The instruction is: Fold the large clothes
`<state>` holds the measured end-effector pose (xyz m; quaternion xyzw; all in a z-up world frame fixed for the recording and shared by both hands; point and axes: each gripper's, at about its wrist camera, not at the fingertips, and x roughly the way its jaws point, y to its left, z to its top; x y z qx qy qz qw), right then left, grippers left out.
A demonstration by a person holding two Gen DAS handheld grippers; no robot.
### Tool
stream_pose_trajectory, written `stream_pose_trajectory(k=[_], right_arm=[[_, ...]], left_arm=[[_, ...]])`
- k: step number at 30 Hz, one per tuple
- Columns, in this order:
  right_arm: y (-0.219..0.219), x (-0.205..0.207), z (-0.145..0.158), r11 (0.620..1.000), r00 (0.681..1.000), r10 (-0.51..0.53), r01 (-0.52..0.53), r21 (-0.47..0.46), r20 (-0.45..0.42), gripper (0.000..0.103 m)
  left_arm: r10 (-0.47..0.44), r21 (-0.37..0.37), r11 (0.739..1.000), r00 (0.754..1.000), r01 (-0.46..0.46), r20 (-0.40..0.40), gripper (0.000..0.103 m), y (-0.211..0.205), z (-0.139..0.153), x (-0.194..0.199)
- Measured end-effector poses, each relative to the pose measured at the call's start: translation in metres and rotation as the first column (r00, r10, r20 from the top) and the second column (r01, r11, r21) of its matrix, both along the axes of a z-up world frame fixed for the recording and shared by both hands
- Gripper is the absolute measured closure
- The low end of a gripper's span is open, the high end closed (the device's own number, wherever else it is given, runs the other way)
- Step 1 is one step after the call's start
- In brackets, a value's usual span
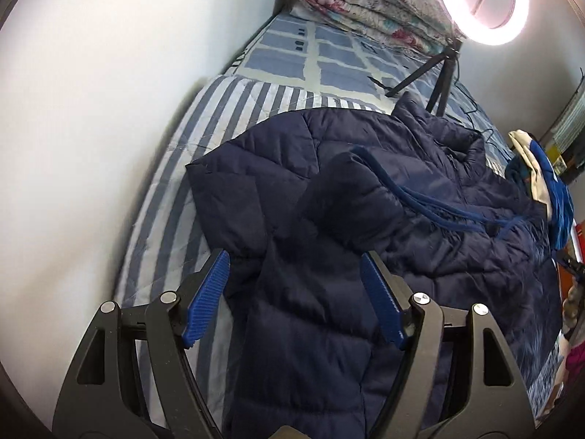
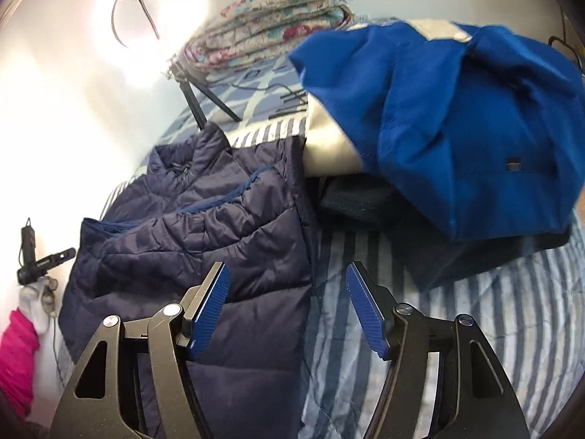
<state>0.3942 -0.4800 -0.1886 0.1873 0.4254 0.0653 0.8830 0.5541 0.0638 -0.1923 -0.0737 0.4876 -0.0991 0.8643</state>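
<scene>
A navy quilted puffer jacket [image 1: 365, 197] lies spread on a striped bedsheet [image 1: 219, 109], one sleeve folded across its body. My left gripper [image 1: 294, 274] is open, its blue pads [image 1: 208, 296] either side of a jacket sleeve, just above it. In the right wrist view the jacket [image 2: 204, 219] lies at left. My right gripper [image 2: 289, 287] is open and empty over the jacket's right edge and the striped sheet [image 2: 475, 329].
A lit ring light [image 1: 482, 0] on a tripod [image 1: 435, 80] stands on the bed beyond the jacket. A folded floral quilt [image 1: 365, 3] lies at the headboard. A pile of blue and white clothes [image 2: 457, 109] sits right of the jacket. A white wall [image 1: 91, 109] runs along the left.
</scene>
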Motion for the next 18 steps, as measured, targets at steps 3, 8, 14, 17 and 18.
stream_pose_trajectory(k=[3,8,14,17,18], right_arm=[[0.004,0.009,-0.004,1.000,1.000,0.014,-0.014,-0.015,-0.006,0.037],[0.013,0.027,-0.004,0.998,0.999,0.037,-0.037,-0.050,-0.010,0.059],[0.032,0.028,0.000,0.981,0.997,0.058,-0.065,-0.182,-0.045,0.096],[0.036,0.020,0.007,0.975,0.998,0.059,-0.064,-0.211,-0.031,0.099],[0.037,0.016,0.010,0.974,0.998,0.060,-0.063,-0.218,-0.020,0.099]], left_arm=[[-0.013,0.019,1.000,1.000,0.013,0.003,0.036,-0.009,-0.003,0.009],[-0.038,0.103,0.994,0.999,0.040,-0.020,0.097,-0.028,-0.013,0.019],[-0.068,0.151,0.987,0.997,0.061,0.041,0.102,-0.035,-0.007,0.010],[-0.076,0.157,0.986,0.995,0.065,0.068,0.103,-0.035,0.001,0.005],[-0.075,0.162,0.985,0.994,0.062,0.080,0.103,-0.035,0.005,0.003]])
